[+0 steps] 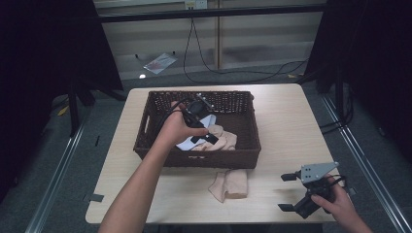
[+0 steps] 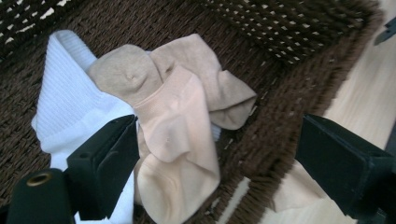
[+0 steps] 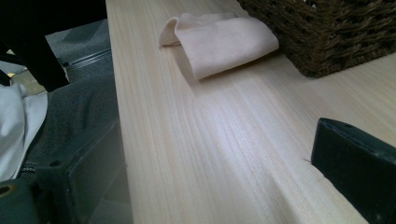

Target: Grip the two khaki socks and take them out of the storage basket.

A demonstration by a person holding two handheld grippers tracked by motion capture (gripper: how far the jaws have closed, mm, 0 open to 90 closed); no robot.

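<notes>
Basket (image 1: pixel 243 158): dark brown wicker, rectangular, on the surface (image 1: pixel 286 121) toward its far edge and left of centre.

Socks in basket (image 2: pixel 177 135): beige ones heaped at the near wall, lying partly on a white sock (image 2: pixel 65 102).

Left hand-held gripper (image 1: pixel 204 133): inside the basket, pointed down at the heap. Jaws stand wide, nothing clamped; in the left gripper view one jaw sits just beside the edge of the beige socks and over the white sock, the other is above the basket's rim.

Loose sock (image 1: pixel 229 186): beige, folded, flat on the surface just outside the basket's near wall, close to the near edge. Also seen in the right gripper view (image 3: pixel 219 42).

Right hand-held gripper (image 1: pixel 290 191): at the near right corner of the surface, lying low, jaws wide and empty, pointed toward the loose sock, well apart from it.
</notes>
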